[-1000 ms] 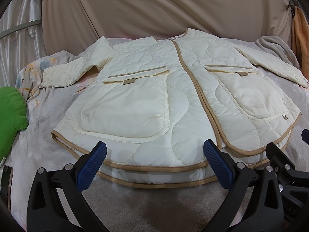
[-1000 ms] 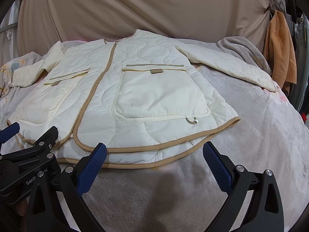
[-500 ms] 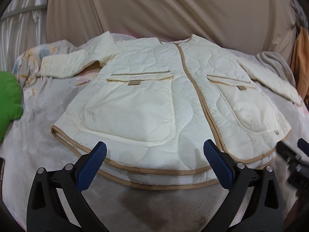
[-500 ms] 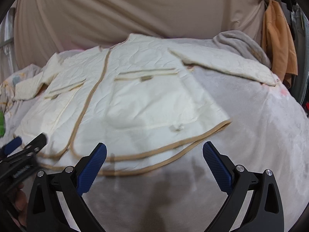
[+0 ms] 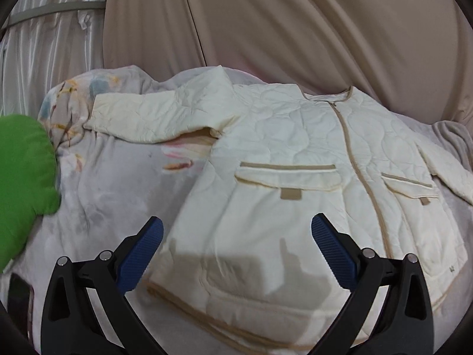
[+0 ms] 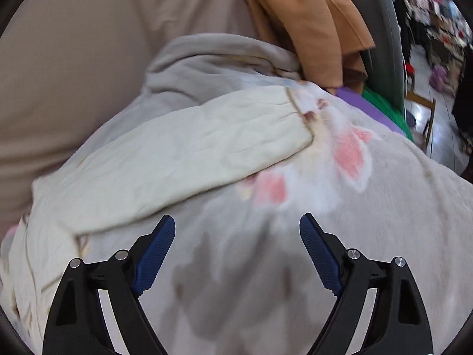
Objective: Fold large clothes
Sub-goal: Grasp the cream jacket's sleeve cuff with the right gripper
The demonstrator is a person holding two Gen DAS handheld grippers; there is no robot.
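Observation:
A cream quilted jacket with tan trim lies flat, front up and zipped, on a grey floral blanket. Its left sleeve stretches out to the left. My left gripper is open and empty, hovering over the jacket's lower left pocket area. In the right wrist view the jacket's other sleeve lies across the blanket, with its cuff at the upper right. My right gripper is open and empty, above the blanket just below that sleeve.
A green cushion lies at the left edge of the bed. A dark phone-like object lies at the lower left. A beige curtain hangs behind. An orange garment hangs at the right, with a cluttered room beyond.
Both grippers have moved forward from the hem and apart: the left one over the jacket's left side, the right one swung right to the right sleeve. Both stayed open.

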